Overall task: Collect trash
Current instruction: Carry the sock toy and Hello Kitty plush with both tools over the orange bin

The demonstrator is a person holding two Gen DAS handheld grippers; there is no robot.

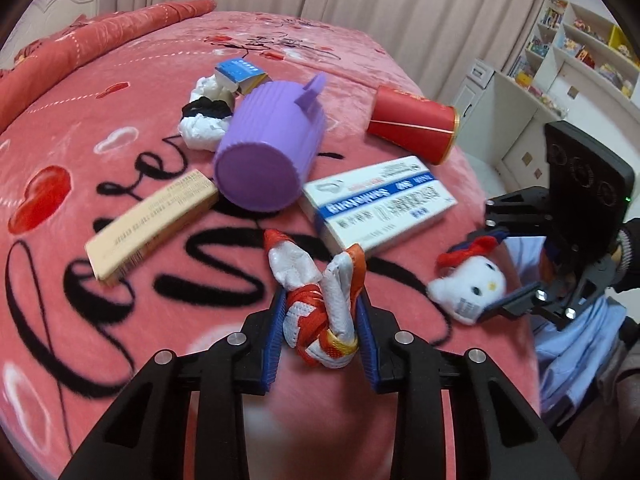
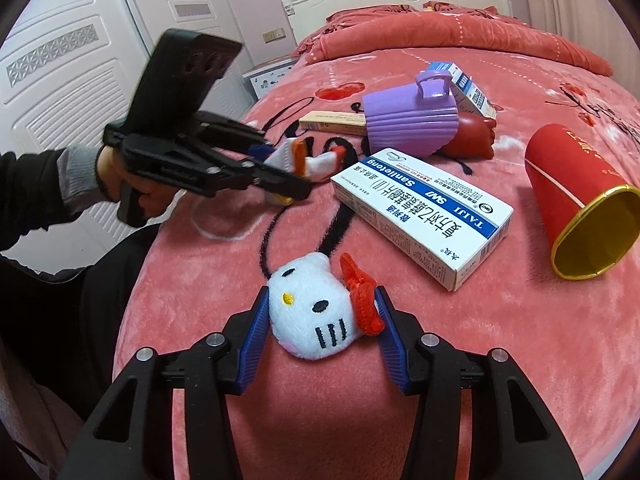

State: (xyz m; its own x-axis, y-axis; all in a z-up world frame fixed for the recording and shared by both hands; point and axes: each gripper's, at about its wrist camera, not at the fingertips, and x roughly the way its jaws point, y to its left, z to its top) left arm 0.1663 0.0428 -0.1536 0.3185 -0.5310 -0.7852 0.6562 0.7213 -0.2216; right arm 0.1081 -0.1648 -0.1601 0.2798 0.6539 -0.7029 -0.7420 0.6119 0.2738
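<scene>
I work from the near edge of the bed [image 1: 100, 128], where the clutter lies spread over the pink blanket, so both tools angle down onto the two nearest pieces at once. My left gripper [image 1: 322, 322] has its blue pads pressed on either side of the red-and-white cloth scrap [image 1: 316, 308], a knotted thing whose loose ends stick up past the fingertips; the pads hold it at the knot, the firmest part to pinch. My right gripper [image 2: 322, 320] is narrowed around the white plush cat head [image 2: 310, 312]. The left pad touches its cheek and the right pad meets the red bow, though I cannot be sure from here that the squeeze is firm.

Both pieces sit right between my fingers, at the near rim of the blanket. Farther in, well apart from either tool, lie the purple bin [image 1: 266, 148] tipped on its side, the white-and-blue medicine box [image 2: 420, 216] just beyond the plush, the red paper cup [image 2: 576, 204] and a long tan box [image 1: 152, 224]. I judge the bin is where these go.
</scene>
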